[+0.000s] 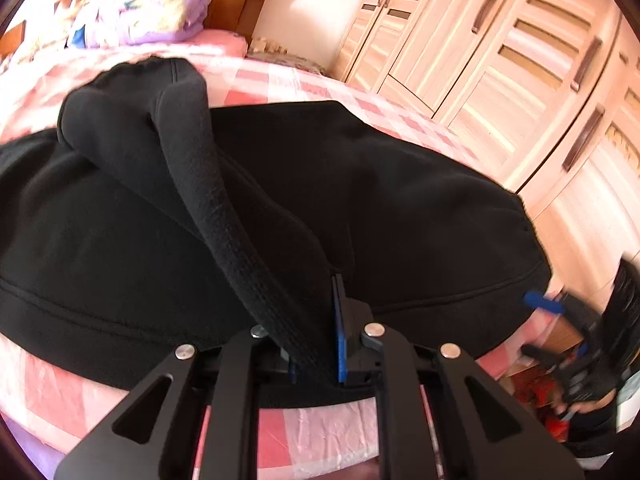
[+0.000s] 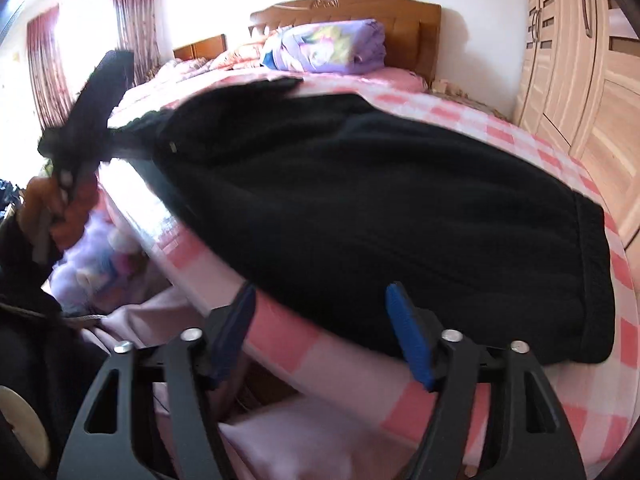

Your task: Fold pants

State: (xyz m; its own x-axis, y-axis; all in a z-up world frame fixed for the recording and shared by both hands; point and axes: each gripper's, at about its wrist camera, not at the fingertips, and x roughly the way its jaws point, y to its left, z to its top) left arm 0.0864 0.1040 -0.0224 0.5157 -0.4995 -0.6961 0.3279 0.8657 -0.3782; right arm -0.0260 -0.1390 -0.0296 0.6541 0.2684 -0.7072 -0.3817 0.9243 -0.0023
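A big bed [image 2: 472, 128] with a pink and white checked sheet is filling most of both views. A tall wooden wardrobe [image 1: 520, 60] is standing along the right side of the left wrist view. A wooden headboard [image 2: 408, 16] is sitting at the top of the right wrist view, with a folded purple blanket [image 2: 332, 46] lying in front of it. Dark red curtains [image 2: 44, 64] are hanging at the upper left there.

The black pants [image 1: 360, 200] are lying spread across the middle of the bed, taking up the centre of both views. One long strip of the black cloth is rising from the pile and running down to the bottom middle of the left wrist view.

The left gripper [image 1: 320, 344] is squeezing that strip, with its blue pads [image 1: 340, 340] pressed close on the cloth. A hand [image 2: 48, 212] is holding this gripper at the left edge of the right wrist view.

The right gripper [image 2: 324, 332] is at the bottom of its own view, near the edge of the pants. Its blue fingers [image 2: 408, 336] are standing wide apart, with nothing held between them.
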